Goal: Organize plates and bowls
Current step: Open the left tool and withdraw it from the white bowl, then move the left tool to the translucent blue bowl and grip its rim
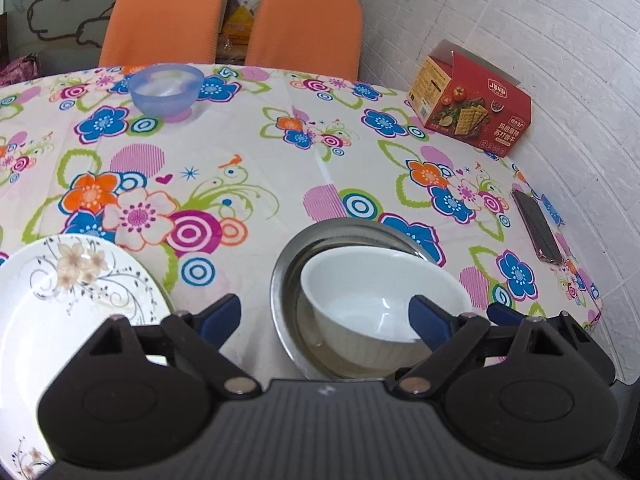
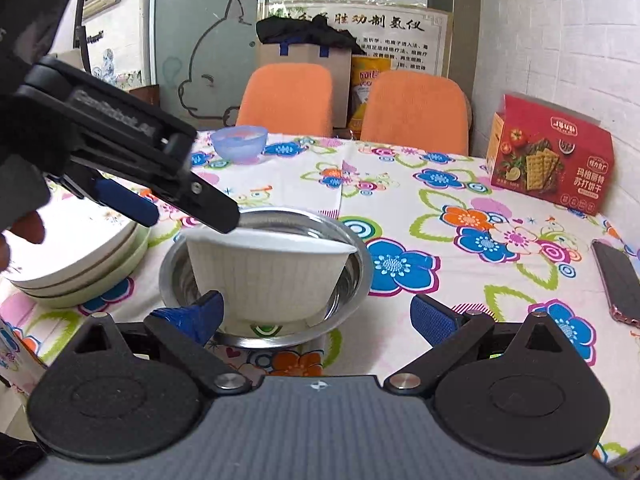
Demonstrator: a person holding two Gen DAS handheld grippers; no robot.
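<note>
Bowl nesting in hand. White ceramic bowl sits tilted inside steel bowl, just ahead of left gripper, jaws wide, holding nothing. Right gripper likewise open, empty. Next, probably: fetch blue bowl, far ahead.

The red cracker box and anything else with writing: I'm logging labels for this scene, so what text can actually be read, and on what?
"苏打饼干": front of the red cracker box, lower right; the line above it and the brand mark are too blurred.
"功制氢仪": heading of the wall poster; its small print is unreadable.
Yellow bag between the chairs: lettering blurred.
Left gripper: embossed lettering on its body, illegible.
</note>
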